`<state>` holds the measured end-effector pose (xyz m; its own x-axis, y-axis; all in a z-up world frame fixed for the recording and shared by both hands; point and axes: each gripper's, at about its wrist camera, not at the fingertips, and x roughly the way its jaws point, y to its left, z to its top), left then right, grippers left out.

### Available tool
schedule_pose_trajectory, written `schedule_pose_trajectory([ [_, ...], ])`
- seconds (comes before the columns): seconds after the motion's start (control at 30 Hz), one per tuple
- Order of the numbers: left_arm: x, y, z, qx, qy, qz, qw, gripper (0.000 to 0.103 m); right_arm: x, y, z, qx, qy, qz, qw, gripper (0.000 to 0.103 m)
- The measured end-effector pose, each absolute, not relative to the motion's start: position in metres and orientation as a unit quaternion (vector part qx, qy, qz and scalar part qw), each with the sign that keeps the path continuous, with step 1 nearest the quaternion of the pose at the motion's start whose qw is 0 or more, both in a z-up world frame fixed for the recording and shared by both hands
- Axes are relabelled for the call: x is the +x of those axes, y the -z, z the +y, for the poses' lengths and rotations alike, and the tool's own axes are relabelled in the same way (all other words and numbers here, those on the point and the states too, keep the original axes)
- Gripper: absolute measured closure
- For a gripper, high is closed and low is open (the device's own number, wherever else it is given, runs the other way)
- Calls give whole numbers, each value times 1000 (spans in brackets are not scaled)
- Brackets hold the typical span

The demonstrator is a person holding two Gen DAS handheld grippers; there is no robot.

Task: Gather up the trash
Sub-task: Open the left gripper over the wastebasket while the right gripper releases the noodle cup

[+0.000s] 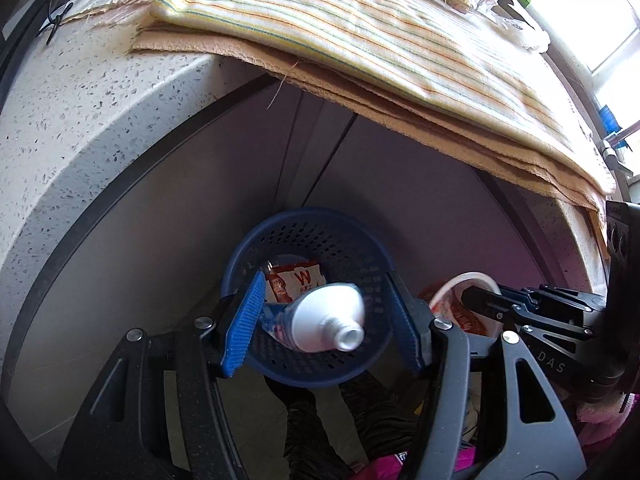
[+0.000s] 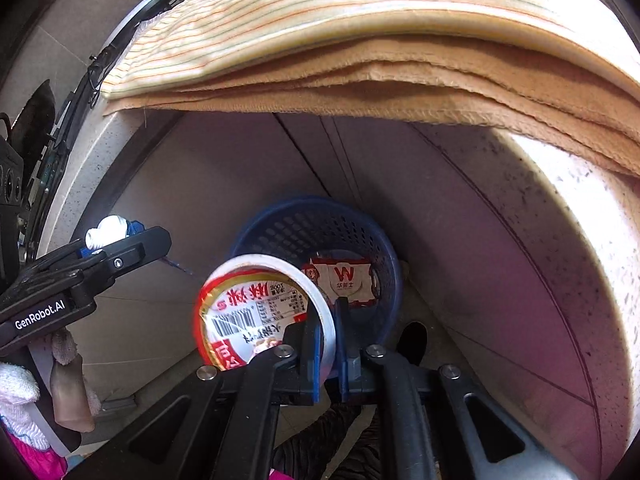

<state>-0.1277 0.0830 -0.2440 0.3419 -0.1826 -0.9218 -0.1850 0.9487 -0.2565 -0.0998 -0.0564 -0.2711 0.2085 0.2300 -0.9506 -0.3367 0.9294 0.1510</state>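
Drop-off step: the left gripper (image 1: 324, 324), jaws spread, has the white plastic bottle (image 1: 326, 322) between them over the blue mesh basket (image 1: 316, 224); the right gripper (image 2: 329, 346) pinches the red-and-white noodle cup (image 2: 260, 312) beside it. Next comes release into the basket.

A white speckled stone counter (image 1: 72, 120) ran across the top of both views, its rounded front edge overhanging grey cabinet doors (image 1: 224, 184) split by dark vertical seams. A cream cloth with thin orange and green stripes (image 1: 340, 28) lay over a folded tan towel (image 1: 420, 108), both reaching past the counter's front edge. Bright daylight came through a window (image 1: 616, 40) at the counter's far right corner. Pale floor tiles (image 2: 140, 328) lay below.
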Motion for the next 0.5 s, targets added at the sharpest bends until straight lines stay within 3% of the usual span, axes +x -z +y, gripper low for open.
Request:
schedule_pose_trajectory([
  [0.1, -126, 244, 80, -157, -2, 575, 803, 41, -99, 270, -52, -45, -187, 600, 777, 76],
  [0.5, -126, 236, 77, -145, -12, 576, 804, 41, -99, 255, -50, -46, -192, 589, 783, 63],
])
